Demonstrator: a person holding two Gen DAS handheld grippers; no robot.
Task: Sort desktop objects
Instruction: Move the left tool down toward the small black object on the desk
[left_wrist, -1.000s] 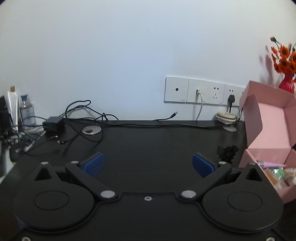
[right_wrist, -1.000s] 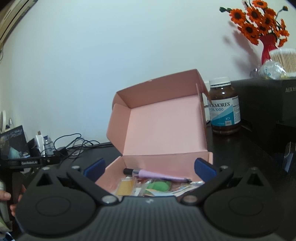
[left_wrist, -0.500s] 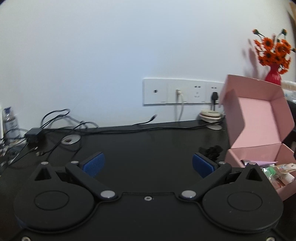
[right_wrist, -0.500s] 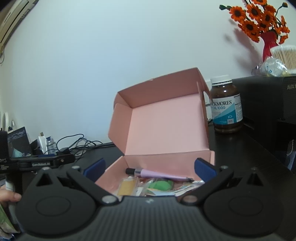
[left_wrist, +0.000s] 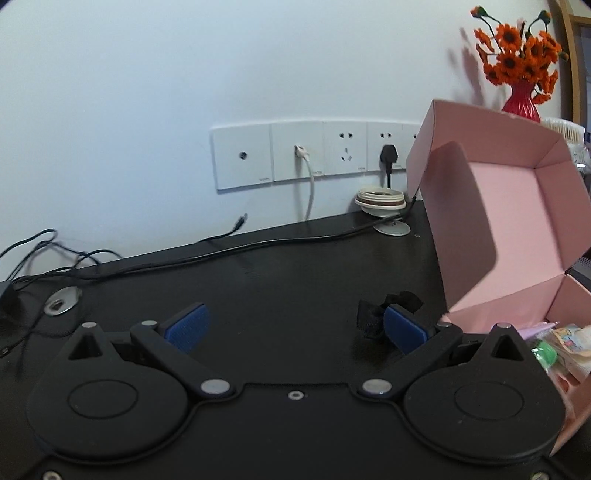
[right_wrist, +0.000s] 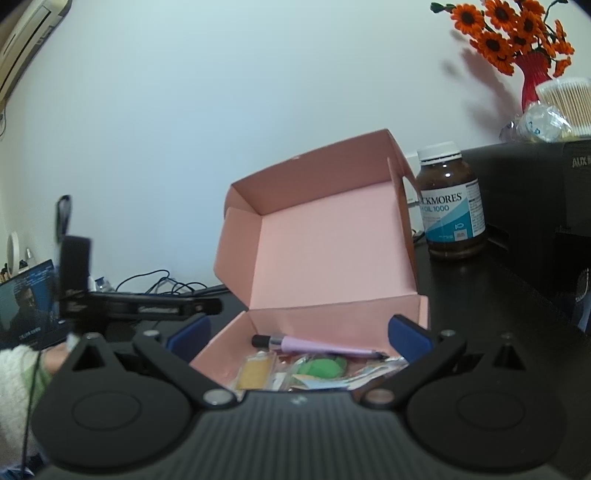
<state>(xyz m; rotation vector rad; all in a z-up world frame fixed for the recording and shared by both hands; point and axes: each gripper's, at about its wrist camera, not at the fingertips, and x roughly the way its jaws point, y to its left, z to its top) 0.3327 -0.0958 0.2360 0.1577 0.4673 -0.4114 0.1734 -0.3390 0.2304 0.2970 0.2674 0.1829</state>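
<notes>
- Pink box stands open on the dark surface, lid up; inside lie a purple pen, a yellow packet, a green round item and some flat wrappers, so part of the sorting looks done.
- Left to sort, as I judge it: a small black crumpled item on the surface just left of the box, touching or just behind the left gripper's right pad; I cannot tell what it is.
- A brown supplement bottle stands right of the box, apart from it; possibly also to be sorted, unclear.
- Left gripper is spread wide and empty, low over the surface, aimed a bit left of the black item.
- Right gripper is spread wide and empty, hovering at the front edge of the box over its contents.
- Loose cables and wall sockets sit at the back; a red vase of orange flowers is behind the box.
- Versus half a second ago: the left view has swung right and closer, with box and black item larger and the item now at the right pad.
- The right view is nearly unchanged; the left gripper's body now shows at its left, with a fuzzy sleeve.
</notes>
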